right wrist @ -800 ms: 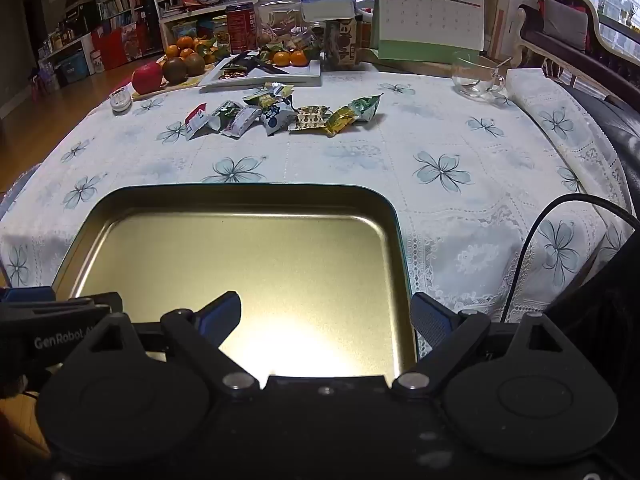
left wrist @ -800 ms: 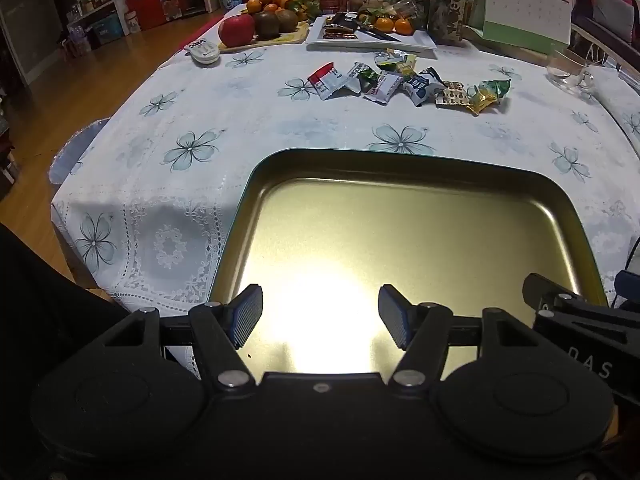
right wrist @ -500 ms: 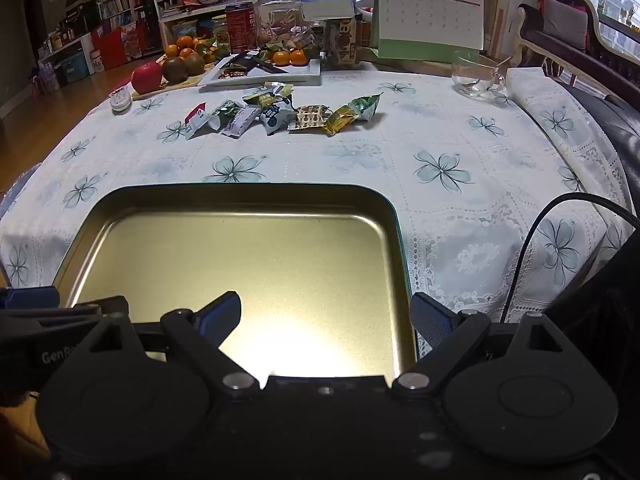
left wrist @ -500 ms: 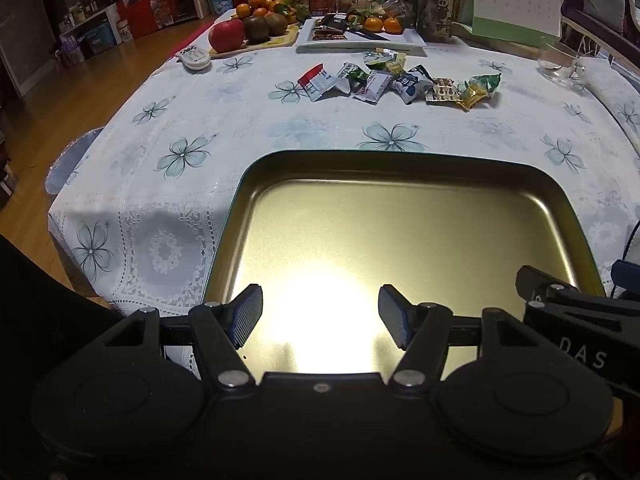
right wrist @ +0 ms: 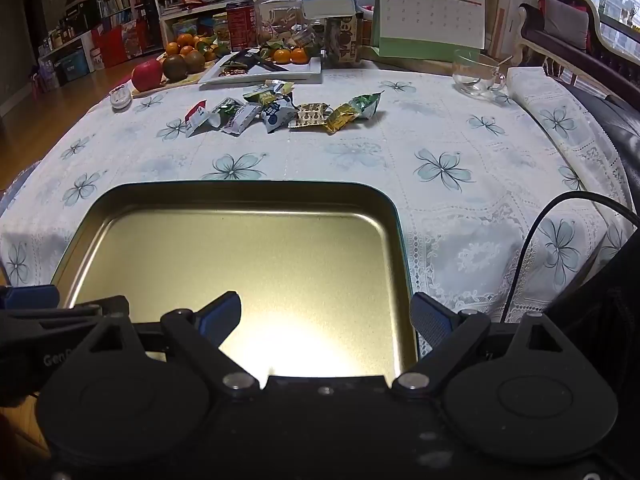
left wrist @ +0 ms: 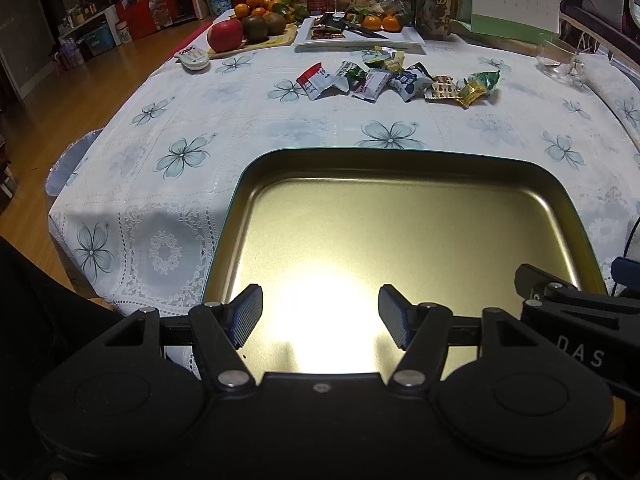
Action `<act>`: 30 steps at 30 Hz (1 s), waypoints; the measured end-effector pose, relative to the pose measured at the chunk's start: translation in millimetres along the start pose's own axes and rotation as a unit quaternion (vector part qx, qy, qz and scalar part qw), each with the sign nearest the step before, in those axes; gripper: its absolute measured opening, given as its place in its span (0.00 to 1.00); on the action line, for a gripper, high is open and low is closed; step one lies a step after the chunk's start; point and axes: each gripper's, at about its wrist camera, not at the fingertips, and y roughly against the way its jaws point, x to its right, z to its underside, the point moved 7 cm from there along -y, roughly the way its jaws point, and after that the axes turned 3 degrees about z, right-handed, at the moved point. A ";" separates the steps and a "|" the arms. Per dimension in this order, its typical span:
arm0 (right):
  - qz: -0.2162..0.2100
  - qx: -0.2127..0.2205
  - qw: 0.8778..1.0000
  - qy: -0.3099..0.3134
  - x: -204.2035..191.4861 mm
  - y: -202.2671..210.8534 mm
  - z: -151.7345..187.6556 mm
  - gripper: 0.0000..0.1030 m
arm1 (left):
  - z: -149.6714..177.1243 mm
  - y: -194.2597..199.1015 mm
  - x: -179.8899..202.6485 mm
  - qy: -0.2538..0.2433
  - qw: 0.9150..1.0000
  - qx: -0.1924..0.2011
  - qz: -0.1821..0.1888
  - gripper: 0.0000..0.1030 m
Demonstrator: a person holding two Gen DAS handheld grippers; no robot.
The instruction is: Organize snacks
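A shallow gold metal tray (left wrist: 400, 160) (right wrist: 248, 190) lies empty at the near edge of the flowered tablecloth. Several wrapped snacks (left wrist: 400, 80) (right wrist: 280, 110) lie in a row beyond it, mid-table. My left gripper (left wrist: 320, 316) hovers over the tray's near left part, open, with nothing between its blue-padded fingers. My right gripper (right wrist: 326, 318) hovers over the tray's near right corner, open wide and empty. In the left wrist view the right gripper's body shows at the lower right, and the left one's body at the lower left of the right wrist view.
At the table's far side stand a board with an apple (left wrist: 225, 35) and other fruit, a white plate (left wrist: 360, 38) with oranges, a red can (right wrist: 241, 26), jars, a desk calendar (right wrist: 430, 12) and a glass cup (right wrist: 476, 70). A black cable (right wrist: 560, 208) hangs at right.
The left wrist view has tilted slightly, so the tray and snacks sit a little lower in frame. The right gripper has barely moved. Both stay open.
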 end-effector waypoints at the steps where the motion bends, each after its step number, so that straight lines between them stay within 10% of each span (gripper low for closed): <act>1: 0.000 0.000 1.000 0.000 0.0 0.1 0.0 0.93 | 0.0 -0.1 0.0 0.000 1.000 0.000 0.000 0.64; 30: 0.003 -0.008 1.000 0.004 1.6 -2.2 1.7 0.93 | 4.8 -2.2 1.9 -0.006 1.000 -0.004 -0.002 0.64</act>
